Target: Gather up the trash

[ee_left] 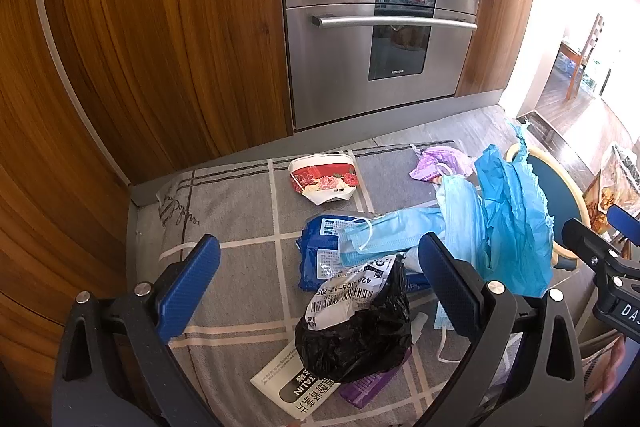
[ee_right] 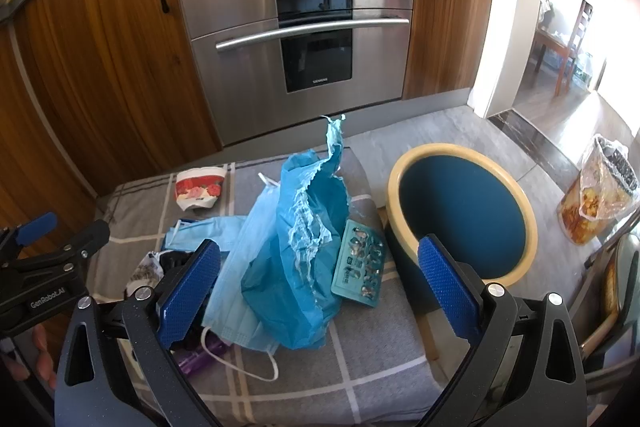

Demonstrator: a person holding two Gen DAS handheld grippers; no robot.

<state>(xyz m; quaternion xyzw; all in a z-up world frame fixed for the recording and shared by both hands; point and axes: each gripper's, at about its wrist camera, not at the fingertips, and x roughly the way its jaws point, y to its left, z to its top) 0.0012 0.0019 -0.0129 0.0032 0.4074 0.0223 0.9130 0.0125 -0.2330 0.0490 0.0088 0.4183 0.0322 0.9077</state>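
Note:
Trash lies in a heap on a grey checked mat point(ee_left: 248, 227). My left gripper point(ee_left: 320, 287) is open above a black bag with a white barcode label point(ee_left: 356, 331). Beyond it are pale blue face masks point(ee_left: 384, 235), a blue packet point(ee_left: 316, 255), a crushed red-flowered paper cup point(ee_left: 326, 179) and a purple wrapper point(ee_left: 440, 163). My right gripper point(ee_right: 320, 287) is open over a crumpled blue plastic bag point(ee_right: 296, 251) that lies on a face mask point(ee_right: 240, 283). A teal blister pack point(ee_right: 360, 267) rests beside the bag. Nothing is held between either pair of fingers.
A round stool with a blue seat and beige rim point(ee_right: 460, 215) stands right of the mat. A lined waste bin point(ee_right: 596, 199) with scraps is at far right. A steel oven point(ee_right: 304, 27) and wooden cabinets point(ee_right: 100, 87) close off the back. A white leaflet point(ee_left: 288, 387) lies near.

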